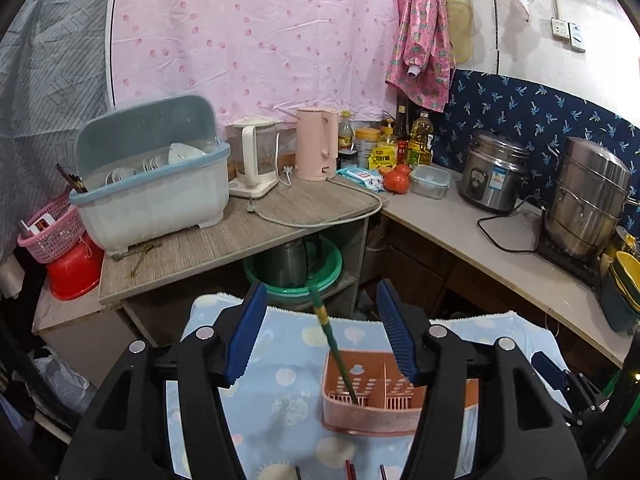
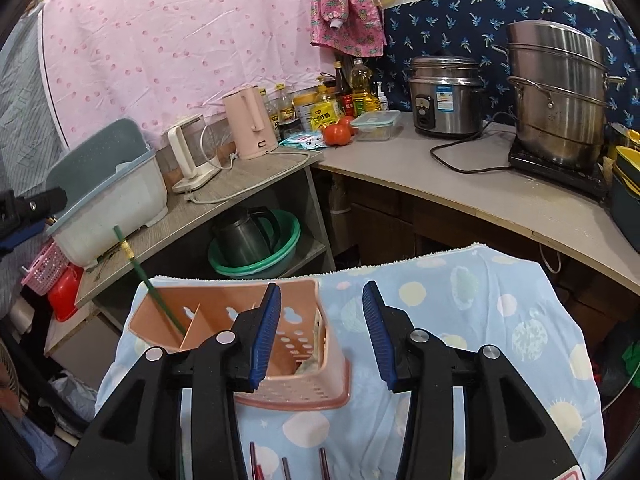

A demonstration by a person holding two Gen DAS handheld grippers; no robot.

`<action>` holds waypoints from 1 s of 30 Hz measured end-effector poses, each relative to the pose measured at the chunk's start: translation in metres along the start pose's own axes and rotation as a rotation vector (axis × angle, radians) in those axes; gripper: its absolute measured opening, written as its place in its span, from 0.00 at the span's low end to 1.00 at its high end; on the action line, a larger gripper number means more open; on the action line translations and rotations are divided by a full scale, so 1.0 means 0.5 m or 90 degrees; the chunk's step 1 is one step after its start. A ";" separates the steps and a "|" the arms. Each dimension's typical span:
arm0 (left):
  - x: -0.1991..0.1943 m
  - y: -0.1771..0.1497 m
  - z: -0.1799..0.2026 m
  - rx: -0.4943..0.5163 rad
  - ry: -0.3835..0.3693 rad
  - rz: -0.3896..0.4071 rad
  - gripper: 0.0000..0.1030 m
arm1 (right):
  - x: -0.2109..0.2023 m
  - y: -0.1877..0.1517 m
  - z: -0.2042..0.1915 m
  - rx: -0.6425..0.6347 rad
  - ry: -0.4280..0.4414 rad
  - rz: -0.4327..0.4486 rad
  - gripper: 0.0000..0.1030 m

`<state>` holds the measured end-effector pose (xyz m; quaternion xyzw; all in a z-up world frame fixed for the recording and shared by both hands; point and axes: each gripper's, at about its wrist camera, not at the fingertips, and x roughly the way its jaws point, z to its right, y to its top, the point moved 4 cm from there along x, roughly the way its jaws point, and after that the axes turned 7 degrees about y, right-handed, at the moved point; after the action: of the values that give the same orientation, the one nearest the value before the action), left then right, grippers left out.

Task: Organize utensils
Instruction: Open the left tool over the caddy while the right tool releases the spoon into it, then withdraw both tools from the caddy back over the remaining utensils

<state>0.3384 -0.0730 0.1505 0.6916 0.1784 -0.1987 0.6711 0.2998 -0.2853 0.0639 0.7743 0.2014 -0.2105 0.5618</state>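
While both my grippers, left and right, gape wide, a green chopstick leans in the pink holder, seemingly left compartment.

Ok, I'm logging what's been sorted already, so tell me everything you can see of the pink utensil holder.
The pink utensil holder is a rectangular, plastic-looking basket with perforated walls, cut-out shapes near the rim and a flared base. A thin divider splits it into compartments. It stands upright on the blue patterned cloth. One green chopstick leans inside the left compartment, its top sticking out above the rim. Both grippers are open, holding nothing.
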 end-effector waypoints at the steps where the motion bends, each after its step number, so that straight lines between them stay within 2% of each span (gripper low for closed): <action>1: -0.001 -0.006 -0.003 -0.001 -0.002 -0.005 0.53 | -0.006 -0.004 0.003 0.003 0.001 0.000 0.41; 8: -0.031 -0.076 -0.017 0.004 -0.006 -0.031 0.53 | -0.067 -0.067 0.009 0.020 0.004 -0.011 0.41; 14: -0.070 -0.176 -0.017 0.008 -0.024 -0.075 0.53 | -0.123 -0.148 0.002 0.030 0.011 -0.036 0.41; 21: -0.118 -0.339 0.012 0.027 -0.063 -0.152 0.53 | -0.193 -0.249 -0.014 0.025 0.004 -0.058 0.41; 30: -0.171 -0.540 -0.003 0.048 -0.072 -0.249 0.53 | -0.252 -0.396 0.012 0.034 -0.026 -0.118 0.41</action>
<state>0.1264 -0.0602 -0.0369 0.6565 0.2637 -0.3700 0.6021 0.0859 -0.2436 -0.0235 0.7627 0.2551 -0.2828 0.5228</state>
